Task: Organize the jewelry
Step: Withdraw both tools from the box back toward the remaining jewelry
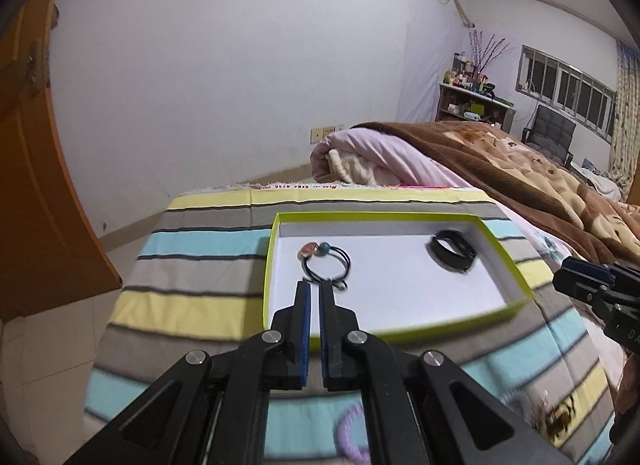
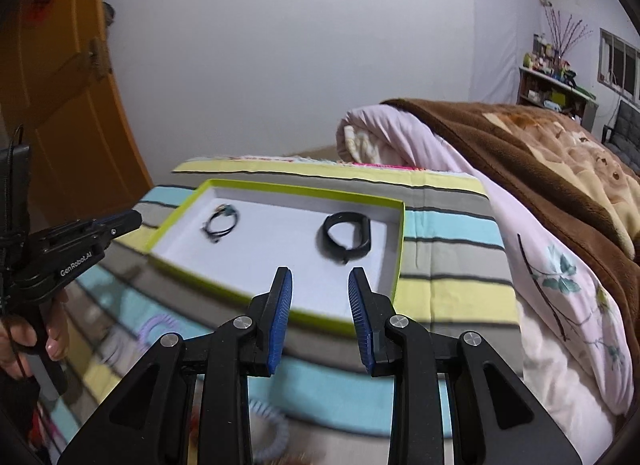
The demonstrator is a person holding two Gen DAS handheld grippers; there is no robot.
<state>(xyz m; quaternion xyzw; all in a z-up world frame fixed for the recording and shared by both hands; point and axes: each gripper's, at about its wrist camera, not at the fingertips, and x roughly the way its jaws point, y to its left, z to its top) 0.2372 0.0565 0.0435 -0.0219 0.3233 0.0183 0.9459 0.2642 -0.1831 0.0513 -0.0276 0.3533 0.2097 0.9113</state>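
Note:
A shallow white box with a lime-green rim lies on a striped cloth. Inside it, at the left, is a black hair tie with coloured beads. A black band lies at the right. My left gripper hovers over the box's near left part, just short of the hair tie, shut with nothing in it. My right gripper hangs above the box's near right edge, short of the black band, open and empty.
The striped cloth covers the bed end. Purple coiled rings lie on it nearer to me. A rolled pink quilt and a brown blanket rise at the right. An orange door stands left. A person's hand grips the left handle.

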